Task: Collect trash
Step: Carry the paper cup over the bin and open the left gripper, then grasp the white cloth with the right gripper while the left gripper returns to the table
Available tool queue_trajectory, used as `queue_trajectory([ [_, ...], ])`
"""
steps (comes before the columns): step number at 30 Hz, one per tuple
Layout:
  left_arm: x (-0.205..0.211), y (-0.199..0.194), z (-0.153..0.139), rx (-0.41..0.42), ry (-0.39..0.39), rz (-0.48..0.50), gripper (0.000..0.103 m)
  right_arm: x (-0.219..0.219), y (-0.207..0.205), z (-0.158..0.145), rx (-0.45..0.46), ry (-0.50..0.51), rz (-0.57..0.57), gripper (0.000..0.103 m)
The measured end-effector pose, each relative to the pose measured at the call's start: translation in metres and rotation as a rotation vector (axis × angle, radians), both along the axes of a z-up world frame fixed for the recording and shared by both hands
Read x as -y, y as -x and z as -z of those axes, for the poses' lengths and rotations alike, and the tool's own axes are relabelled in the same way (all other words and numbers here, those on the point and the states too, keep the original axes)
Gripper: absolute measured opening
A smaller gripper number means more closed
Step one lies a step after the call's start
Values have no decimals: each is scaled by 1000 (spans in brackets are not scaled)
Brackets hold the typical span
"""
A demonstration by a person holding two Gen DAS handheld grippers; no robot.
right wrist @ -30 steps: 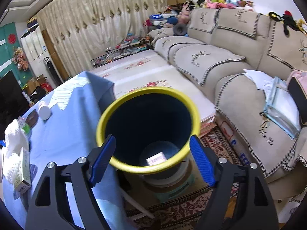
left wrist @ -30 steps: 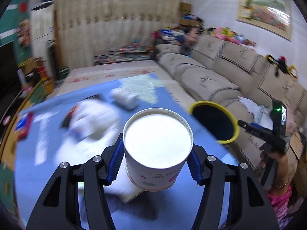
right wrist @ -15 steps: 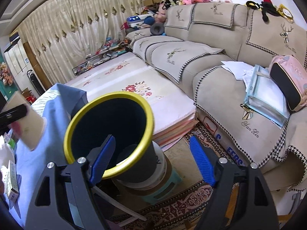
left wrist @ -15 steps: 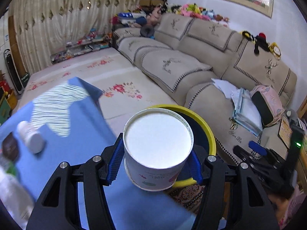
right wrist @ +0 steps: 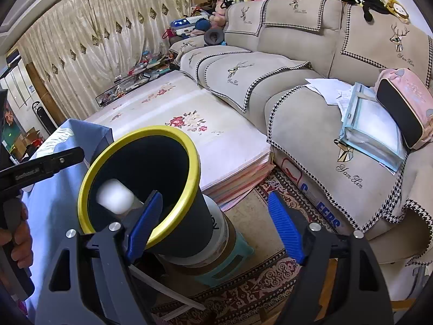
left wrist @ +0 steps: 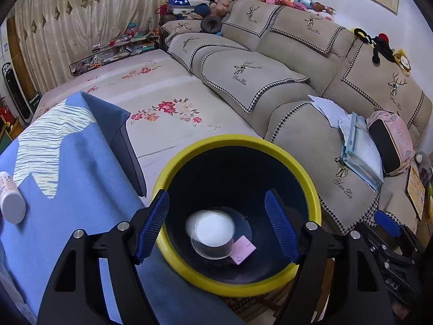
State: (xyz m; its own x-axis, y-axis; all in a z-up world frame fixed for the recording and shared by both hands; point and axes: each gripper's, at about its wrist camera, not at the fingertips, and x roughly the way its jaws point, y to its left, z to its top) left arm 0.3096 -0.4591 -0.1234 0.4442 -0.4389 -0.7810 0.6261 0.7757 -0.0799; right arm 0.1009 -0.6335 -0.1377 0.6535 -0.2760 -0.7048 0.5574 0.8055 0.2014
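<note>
Left gripper (left wrist: 216, 227), lower centre, jaws just opened wide, empty; white cup (left wrist: 212, 233) blurred, inside yellow-rimmed bin (left wrist: 305, 174) directly below. Right gripper (right wrist: 213, 227) wide open, empty, beside bin. White bottle (left wrist: 10, 203) on desk, far left, nearer left gripper.

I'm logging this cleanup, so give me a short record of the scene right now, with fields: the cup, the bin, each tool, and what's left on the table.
cup: white paper cup, blurred, inside the bin, free of both tools
bin: dark, yellow rim, beside the blue table; pink slip at the bottom
left tool: over the bin mouth, jaws have just been opening, nothing between them
right tool: open, empty, next to the bin
left on table: white bottle lying at the left edge
</note>
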Motion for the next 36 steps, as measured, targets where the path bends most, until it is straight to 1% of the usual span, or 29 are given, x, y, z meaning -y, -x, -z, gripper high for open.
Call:
queue_trajectory([
  [3, -25, 20, -22, 25, 42, 9, 74, -4, 0, -3, 4, 4, -7, 77],
  [6, -67, 42, -48, 56, 84, 10, 81, -11, -3, -6, 5, 11, -20, 77],
  [8, -103, 56, -70, 100, 119, -15, 83, -15, -5, -7, 6, 16, -29, 77],
  [9, -116, 61, -75, 112, 127, -26, 85, -19, -6, -9, 6, 20, -34, 77],
  [12, -169, 74, -97, 160, 155, -88, 88, -32, -11, -14, 8, 31, -58, 78],
  [15, -225, 84, -110, 203, 157, -170, 91, -49, -18, -20, 7, 46, -94, 78],
  [18, -285, 92, -120, 257, 147, -274, 92, -71, -29, -25, 7, 48, -151, 79],
  [19, -309, 95, -123, 289, 136, -328, 92, -81, -34, -27, 7, 46, -178, 79],
  [22, -365, 98, -127, 348, 109, -446, 93, -111, -48, -33, 11, 43, -259, 79],
  [25, -422, 98, -125, 377, 86, -571, 93, -146, -61, -39, 31, 35, -348, 79],
  [27, -454, 96, -121, 406, 71, -642, 93, -181, -74, -47, 46, 37, -433, 79],
  [28, -471, 95, -118, 429, 57, -688, 93, -191, -77, -50, 51, 35, -463, 79],
  [31, -516, 89, -103, 460, 43, -811, 93, -242, -97, -63, 74, 10, -626, 79],
  [33, -539, 85, -92, 434, 67, -861, 93, -274, -108, -72, 82, 13, -710, 79],
  [34, -552, 83, -87, 406, 90, -880, 93, -290, -114, -77, 92, 20, -752, 79],
  [36, -566, 79, -81, 378, 113, -896, 93, -316, -123, -84, 106, 32, -812, 77],
])
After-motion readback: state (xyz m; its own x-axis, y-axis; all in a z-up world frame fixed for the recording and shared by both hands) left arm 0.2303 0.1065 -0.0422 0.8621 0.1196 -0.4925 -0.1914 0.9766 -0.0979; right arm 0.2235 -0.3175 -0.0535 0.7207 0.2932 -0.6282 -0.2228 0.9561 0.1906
